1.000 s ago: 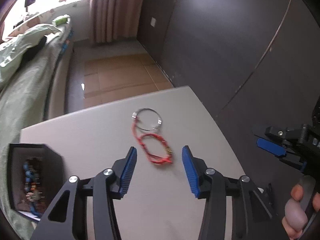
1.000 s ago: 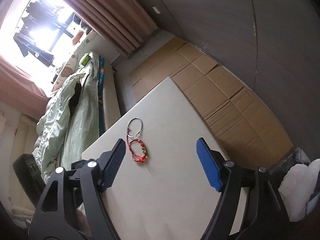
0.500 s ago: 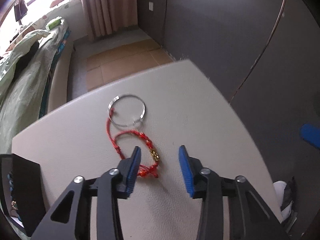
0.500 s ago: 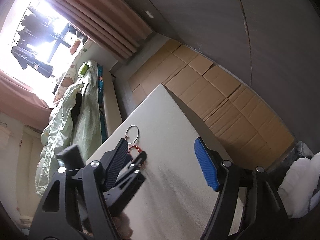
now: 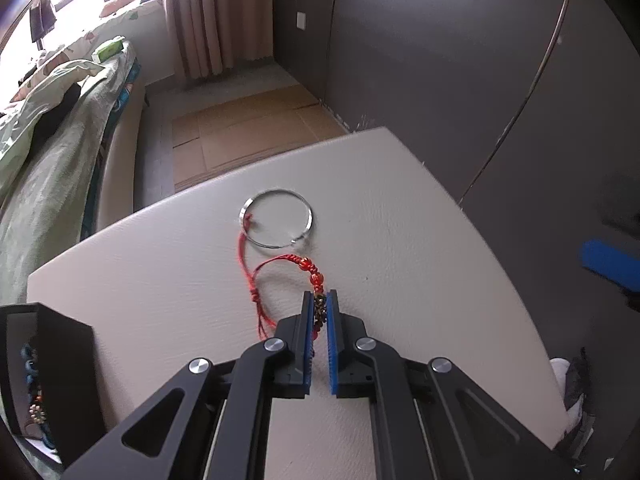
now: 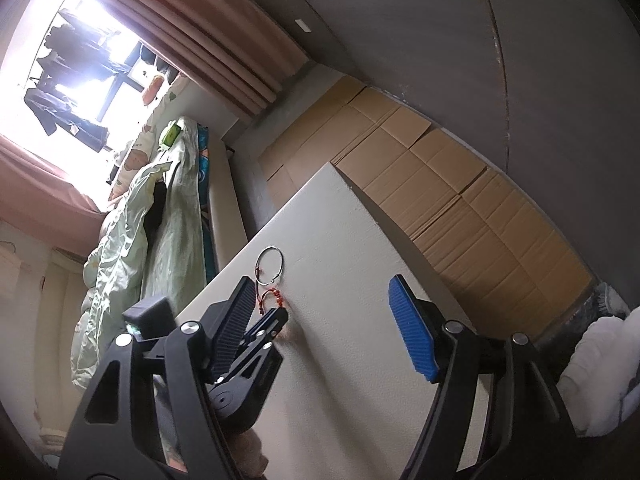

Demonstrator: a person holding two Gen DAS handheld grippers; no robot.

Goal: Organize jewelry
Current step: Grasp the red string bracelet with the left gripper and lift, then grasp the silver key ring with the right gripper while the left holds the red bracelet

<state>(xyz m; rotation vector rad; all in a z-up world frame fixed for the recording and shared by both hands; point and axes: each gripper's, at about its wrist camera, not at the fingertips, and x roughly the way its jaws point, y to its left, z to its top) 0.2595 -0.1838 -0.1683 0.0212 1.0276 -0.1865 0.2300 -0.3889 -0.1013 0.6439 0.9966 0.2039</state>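
At nine o'clock in your left wrist view, the open black box (image 5: 52,364) sits on the bench (image 5: 400,240) with beaded pieces already inside. Toward twelve, the silver bangle (image 5: 277,218) lies flat, with the red cord bracelet (image 5: 280,276) trailing from it down to centre. A moment ago your left claw (image 5: 319,308) stood spread around that cord; now its blue pads are pressed together on the bracelet's dark beads, still down on the bench. That suggests the pickup is secured, and lifting it toward the box comes next. At three o'clock, your right claw (image 6: 324,320) hangs spread and empty above the bench, as before, holding nothing.
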